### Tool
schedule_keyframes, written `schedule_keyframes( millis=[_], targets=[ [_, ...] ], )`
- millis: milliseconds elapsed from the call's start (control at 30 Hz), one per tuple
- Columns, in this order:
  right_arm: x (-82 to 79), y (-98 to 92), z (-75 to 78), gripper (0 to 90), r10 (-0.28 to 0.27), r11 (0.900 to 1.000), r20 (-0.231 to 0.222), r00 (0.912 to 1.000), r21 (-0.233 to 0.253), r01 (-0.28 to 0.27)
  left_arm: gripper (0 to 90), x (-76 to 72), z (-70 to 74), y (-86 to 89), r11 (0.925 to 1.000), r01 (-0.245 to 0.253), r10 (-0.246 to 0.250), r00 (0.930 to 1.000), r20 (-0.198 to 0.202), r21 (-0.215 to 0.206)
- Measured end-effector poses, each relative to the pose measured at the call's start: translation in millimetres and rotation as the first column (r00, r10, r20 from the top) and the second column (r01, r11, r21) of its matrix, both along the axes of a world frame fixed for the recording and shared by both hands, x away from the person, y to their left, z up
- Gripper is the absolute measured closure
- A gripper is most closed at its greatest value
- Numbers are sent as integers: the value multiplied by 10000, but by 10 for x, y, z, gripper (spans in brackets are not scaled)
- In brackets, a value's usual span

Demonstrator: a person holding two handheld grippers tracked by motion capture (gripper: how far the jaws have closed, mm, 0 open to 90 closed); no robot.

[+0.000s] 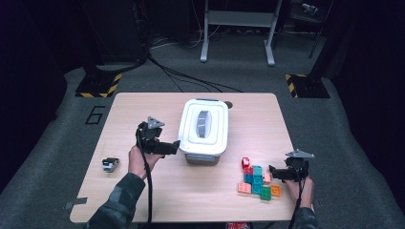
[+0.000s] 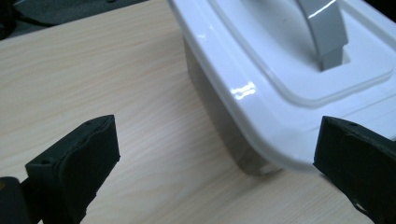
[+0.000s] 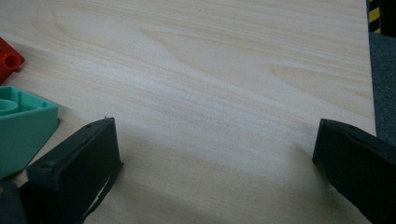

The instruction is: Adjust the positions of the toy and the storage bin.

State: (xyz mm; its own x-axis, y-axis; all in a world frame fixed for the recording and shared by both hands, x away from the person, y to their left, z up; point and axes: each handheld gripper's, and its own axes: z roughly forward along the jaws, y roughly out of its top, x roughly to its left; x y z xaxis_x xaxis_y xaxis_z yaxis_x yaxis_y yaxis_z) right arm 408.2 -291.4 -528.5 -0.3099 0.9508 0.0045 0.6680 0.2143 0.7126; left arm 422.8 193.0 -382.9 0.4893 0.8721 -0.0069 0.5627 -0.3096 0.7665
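Surface: pale wood (image 1: 157,191), dark room beyond.
Box: white lidded box (image 1: 203,130) mid-surface.
Left tongs (image 1: 175,145): jaws wide apart, holding nothing, at the box's left edge.
Right tongs (image 1: 273,171): jaws wide apart, holding nothing, beside coloured blocks (image 1: 257,181).

Wooden table (image 1: 191,191) carries white lidded box (image 1: 203,129), coloured blocks (image 1: 258,180), small clip (image 1: 110,164)

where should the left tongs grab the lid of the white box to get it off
Probably the lid's overhanging rim on the near corner, coming in from the box's left side, where the open left tongs already straddle it. The lip juts past the box wall, so one jaw could slip under.
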Motion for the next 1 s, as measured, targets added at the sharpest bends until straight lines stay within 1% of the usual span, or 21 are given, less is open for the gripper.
schedule_keyframes(
  millis=[133, 200, 300, 333, 400, 433, 467, 567, 700, 767, 833, 900, 1000],
  targets=[
    [1, 0, 0, 0, 1, 10000, 4, 10000, 3, -1, 1, 101, 73, -179, 9996, 199, -201, 9998, 80, 201],
    [0, 0, 0, 0, 1, 10000, 7, 10000, 5, -1, 2, 152, 96, -272, 9991, 316, -318, 9995, 44, 276],
    [0, 0, 0, 0, 2, 10000, 9, 10000, 5, -2, 5, 224, 122, -412, 9987, 418, -419, 9991, 41, 296],
    [0, 0, -1, 0, -1, 10000, 9, 10000, 6, 1, 8, 243, 131, -459, 9982, 457, -459, 9989, 61, 382],
    [0, -1, 0, 0, 4, 10000, 8, 10000, 2, -4, 12, 291, 139, -548, 9980, 547, -548, 9985, 26, 325],
    [0, 0, -1, 0, 3, 10000, 11, 10000, 5, -3, 16, 317, 138, -592, 9979, 583, -584, 9983, 28, 267],
    [0, -1, 0, 0, 3, 10000, 7, 10000, 4, -3, 20, 341, 136, -636, 9977, 593, -595, 9982, 70, 315],
    [0, 0, -1, 0, 3, 10000, 11, 10000, 5, -3, 39, 419, 113, -763, 9970, 605, -604, 9982, -31, 489],
    [0, 0, 0, 1, 1, 10000, 11, 10000, 3, -1, 61, 500, 77, -857, 9971, 492, -491, 9988, -30, 581],
    [0, 0, -1, 1, 3, 10000, 12, 10000, 6, -3, 91, 539, 63, -897, 9967, 500, -499, 9987, -26, 633],
    [0, -1, 0, 1, 1, 10000, 11, 10000, 3, -1, 173, 558, 53, -931, 9967, 457, -463, 9989, 86, 666],
    [0, -1, 0, 3, -3, 10000, 14, 10000, 4, 3, 236, 580, 37, -971, 9976, 421, -430, 9990, 153, 541],
    [-1, -3, 0, 5, -8, 10000, 22, 10000, 8, 8, 352, 587, 29, -1015, 9977, 487, -495, 9987, 144, 478]
  ],
)
